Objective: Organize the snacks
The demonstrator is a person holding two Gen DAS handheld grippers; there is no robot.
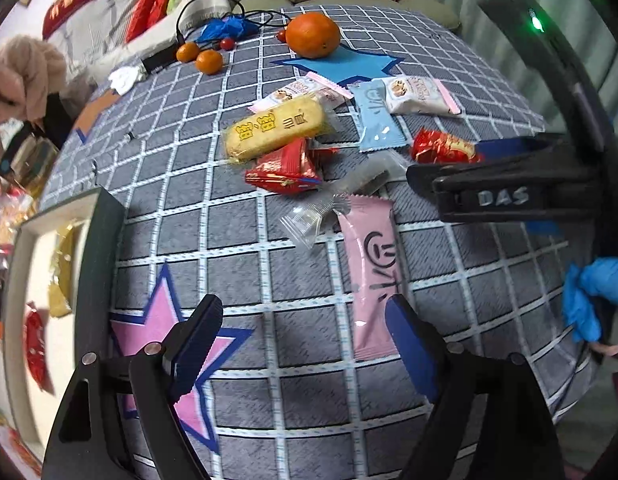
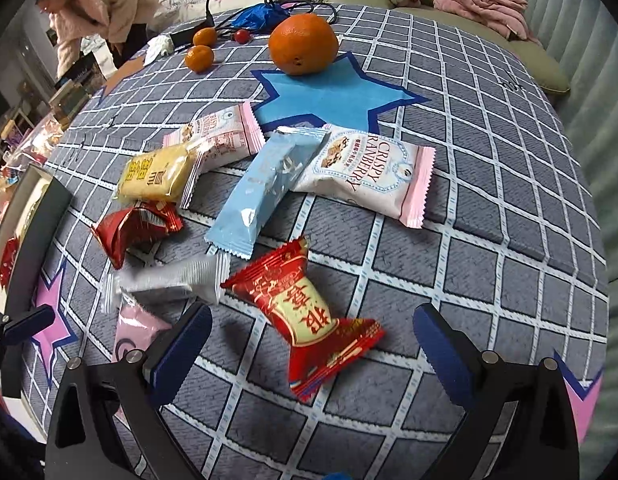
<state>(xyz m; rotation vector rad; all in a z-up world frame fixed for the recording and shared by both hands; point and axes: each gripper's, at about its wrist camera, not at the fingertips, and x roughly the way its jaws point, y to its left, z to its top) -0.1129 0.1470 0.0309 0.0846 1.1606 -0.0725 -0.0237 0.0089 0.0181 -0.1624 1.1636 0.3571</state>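
Left gripper (image 1: 305, 344) spread wide, nothing held, hanging over checked cloth (image 1: 269, 280); pink packet (image 1: 371, 276) lies at its 1 o'clock, lower end beside its right finger. Right gripper (image 2: 309, 348) also gaping, empty; red candy-shaped packet (image 2: 309, 312) on cloth between its fingers, no contact visible. Rest of snack heap toward 11–12 o'clock of right gripper: blue packet (image 2: 265, 192), yellow cake (image 2: 159, 176), cranberry packet (image 2: 369, 172). Orange (image 2: 303, 44) on blue star (image 2: 333, 96), far side. White tray (image 1: 25, 280) at 9 o'clock of left gripper.
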